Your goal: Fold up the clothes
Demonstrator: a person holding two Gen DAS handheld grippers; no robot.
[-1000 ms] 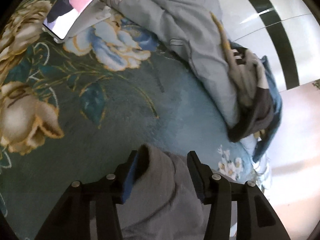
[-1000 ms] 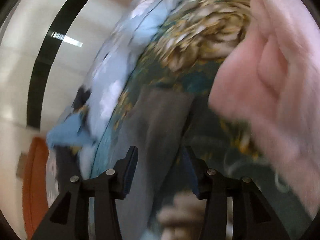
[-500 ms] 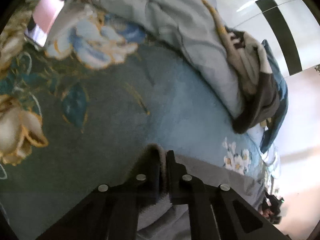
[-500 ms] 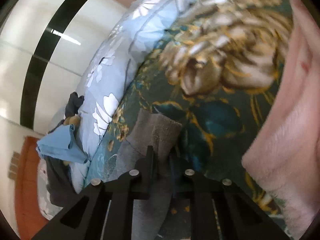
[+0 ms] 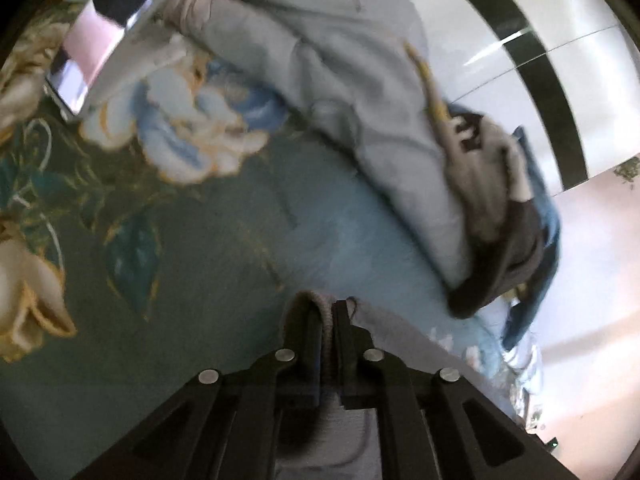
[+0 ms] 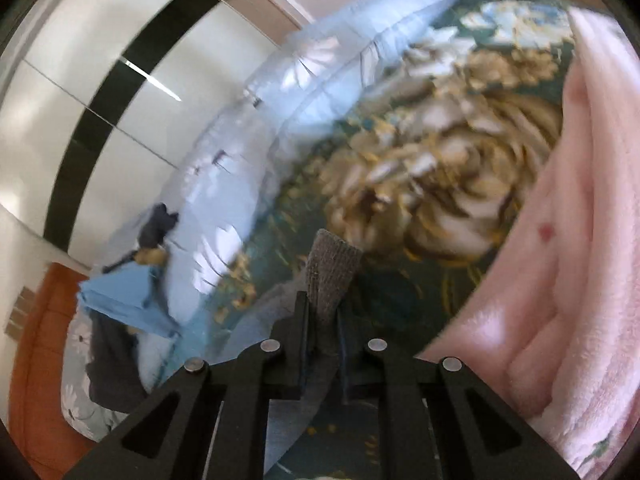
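Lower centre of the left wrist view: left gripper (image 5: 329, 322), fingers closed on a ribbed grey hem of the grey garment (image 5: 384, 332), whose cloth trails off toward the lower right of the frame over the bed (image 5: 224, 264). Lower centre of the right wrist view: right gripper (image 6: 323, 314), fingers likewise clamped on a ribbed grey cuff or hem of the same garment (image 6: 334, 268), the knit end standing up above the fingertips. Bed cover: dark green plush with large cream and blue flowers. Upper centre to right of the left view: rumpled pale grey-blue quilt (image 5: 340, 80), with a heap of dark and blue clothes (image 5: 500, 216) at its right end. Upper left of that view: a phone (image 5: 80, 68), lying screen-up on the cover. Right edge of the right view: pink fleece blanket (image 6: 576, 240). Left of that view: light blue floral pillow (image 6: 248, 160). Status of work, as judged: two edges of the garment are gripped, one per hand; no completed fold is visible, the garment is not laid flat, and the heap appears to await sorting. Remaining: make the fold, set the garment down, proceed to the heap.
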